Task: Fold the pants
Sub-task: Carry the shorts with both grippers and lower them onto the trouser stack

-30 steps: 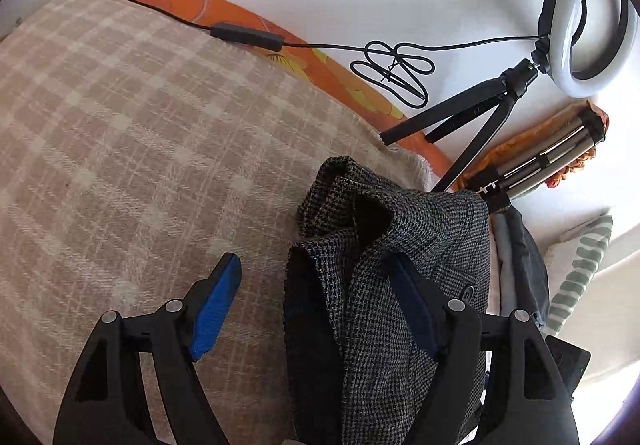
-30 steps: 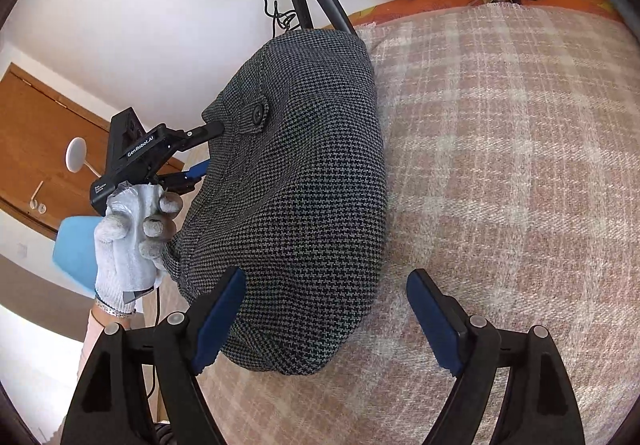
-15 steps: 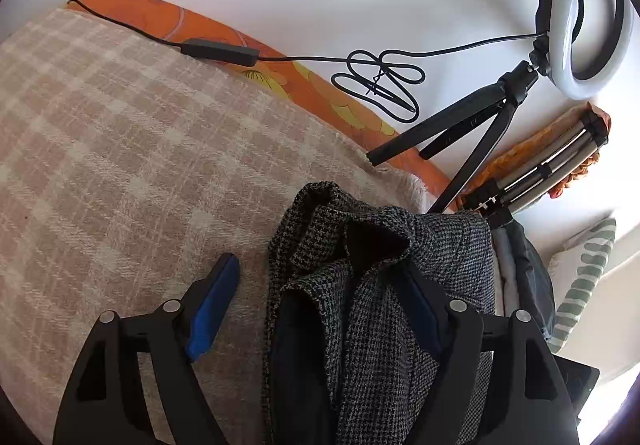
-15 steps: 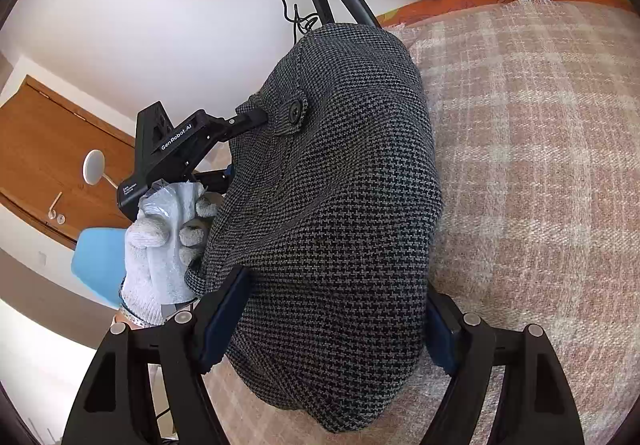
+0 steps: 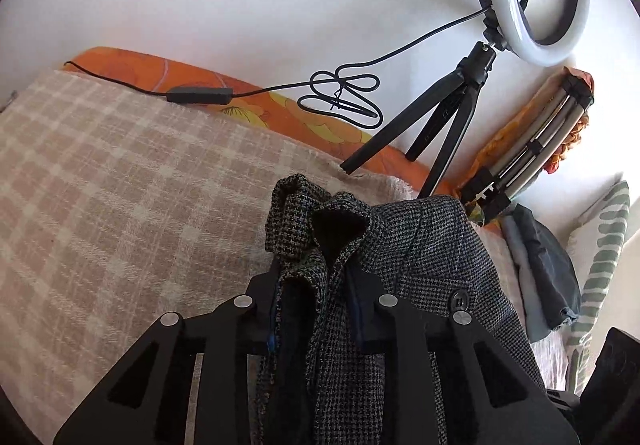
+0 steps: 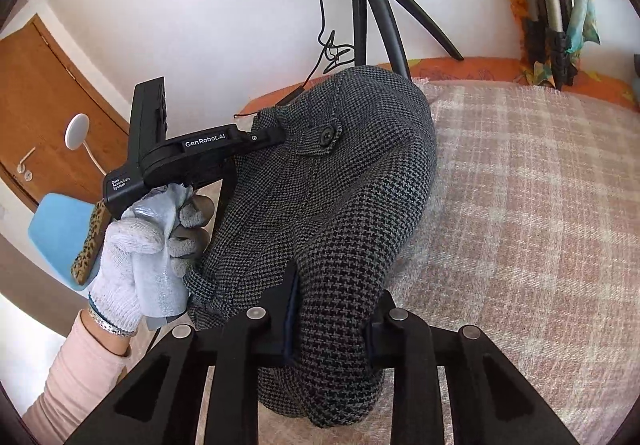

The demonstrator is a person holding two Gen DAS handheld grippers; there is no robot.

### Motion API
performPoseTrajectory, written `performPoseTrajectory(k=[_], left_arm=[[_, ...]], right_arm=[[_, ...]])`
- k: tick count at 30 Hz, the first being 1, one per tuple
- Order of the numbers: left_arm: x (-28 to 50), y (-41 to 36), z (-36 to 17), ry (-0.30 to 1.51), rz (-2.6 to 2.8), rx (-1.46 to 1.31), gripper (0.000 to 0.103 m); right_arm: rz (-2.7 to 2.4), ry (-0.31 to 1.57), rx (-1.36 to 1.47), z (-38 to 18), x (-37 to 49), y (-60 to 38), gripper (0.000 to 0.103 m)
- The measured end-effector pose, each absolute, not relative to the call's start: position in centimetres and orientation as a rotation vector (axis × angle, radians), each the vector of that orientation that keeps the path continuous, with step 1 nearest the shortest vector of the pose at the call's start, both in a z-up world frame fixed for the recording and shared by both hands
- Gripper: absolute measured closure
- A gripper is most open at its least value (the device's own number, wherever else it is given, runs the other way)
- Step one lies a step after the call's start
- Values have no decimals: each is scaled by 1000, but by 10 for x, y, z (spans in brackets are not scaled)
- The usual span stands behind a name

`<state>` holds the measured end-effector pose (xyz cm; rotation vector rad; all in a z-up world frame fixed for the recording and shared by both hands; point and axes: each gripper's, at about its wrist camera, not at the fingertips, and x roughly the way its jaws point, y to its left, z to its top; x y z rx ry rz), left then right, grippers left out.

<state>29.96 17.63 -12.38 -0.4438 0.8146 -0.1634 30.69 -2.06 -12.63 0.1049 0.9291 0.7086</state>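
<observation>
While both pairs of fingers are clenched on bunched cloth, the left gripper (image 5: 316, 309) at the waistband and the right gripper (image 6: 332, 321) on a thick fold, the pants (image 6: 340, 205) hump near the far edge of the blanket (image 6: 540, 205). Uneven layers could slip free or drag toward the tripod (image 6: 372, 13).

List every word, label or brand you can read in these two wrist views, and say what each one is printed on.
"GenRobot.AI": white print on the side of the left gripper, seen in the right wrist view.
"Data Acquisition System": small white print on its handle end, only just legible.
No text shows in the left wrist view; the pants carry no readable label.
</observation>
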Motion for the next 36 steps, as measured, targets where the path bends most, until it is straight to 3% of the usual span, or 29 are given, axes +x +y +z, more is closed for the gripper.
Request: performPoseTrajectory(k=[17, 36], left_arm=[[267, 133, -53, 691, -211, -342, 80], [280, -35, 24, 593, -427, -250, 80]], right_arm=[[674, 785, 16, -76, 274, -52, 82], [466, 626, 84, -12, 243, -208, 82]])
